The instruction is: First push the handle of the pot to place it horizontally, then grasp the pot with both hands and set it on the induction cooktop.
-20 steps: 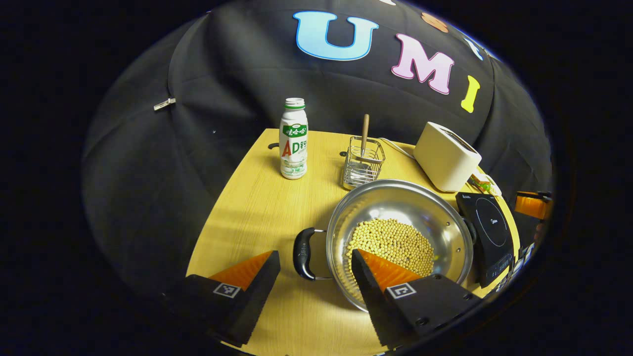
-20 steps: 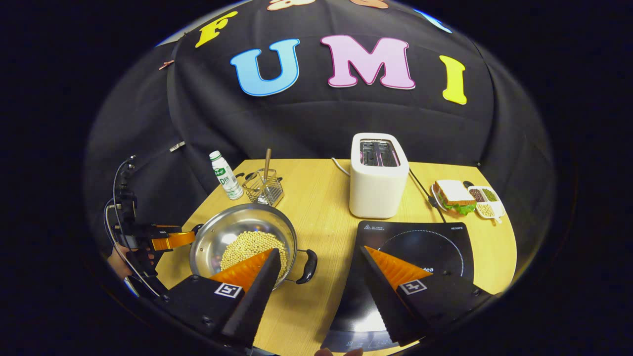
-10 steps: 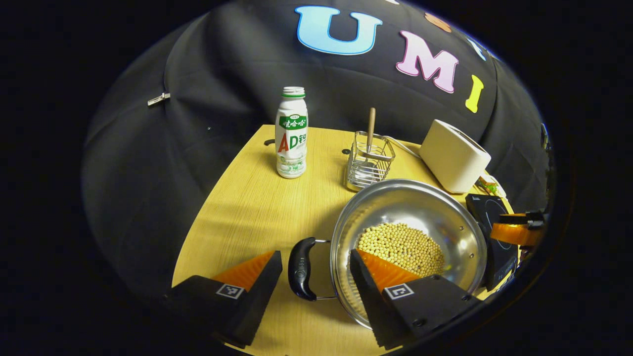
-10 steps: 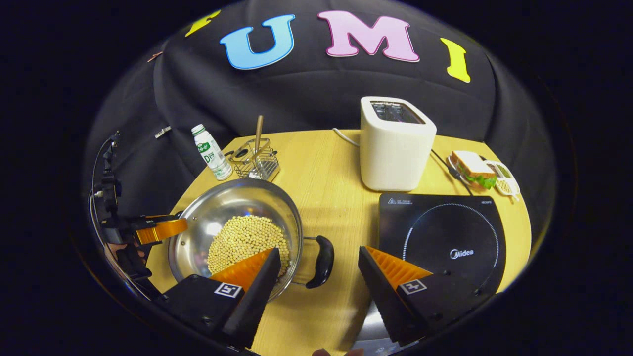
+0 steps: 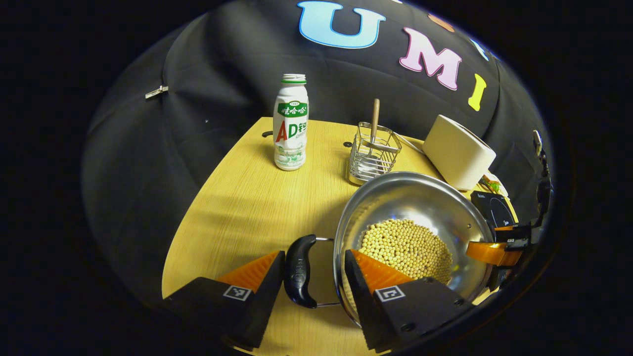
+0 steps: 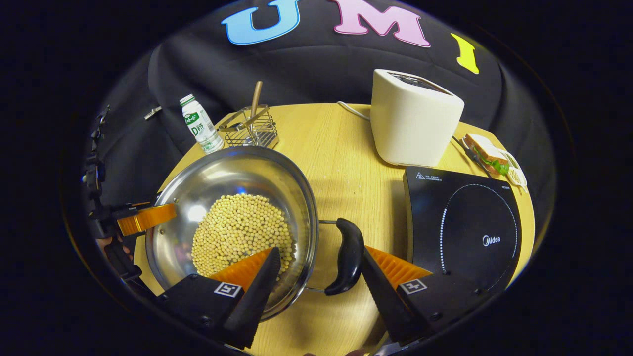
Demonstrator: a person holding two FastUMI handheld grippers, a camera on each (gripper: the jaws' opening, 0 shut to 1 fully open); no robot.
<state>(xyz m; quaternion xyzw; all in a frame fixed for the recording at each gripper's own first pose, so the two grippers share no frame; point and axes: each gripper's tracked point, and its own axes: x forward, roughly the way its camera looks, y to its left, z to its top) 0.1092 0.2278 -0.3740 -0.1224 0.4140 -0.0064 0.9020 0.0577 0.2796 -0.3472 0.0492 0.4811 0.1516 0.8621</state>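
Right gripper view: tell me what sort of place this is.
Likely a mock kitchen set up in a booth: a wooden table carries a toaster, an induction cooktop and a steel pot of beans, against a black cloth wall.

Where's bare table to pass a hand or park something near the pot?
Free: wood left of the pot, in front of the bottle; the strip between pot and induction cooktop, before the toaster. Crowded: the wire rack behind the pot.

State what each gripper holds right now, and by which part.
Nothing held yet. The left gripper and right gripper are open, each straddling a black side handle of the pot.
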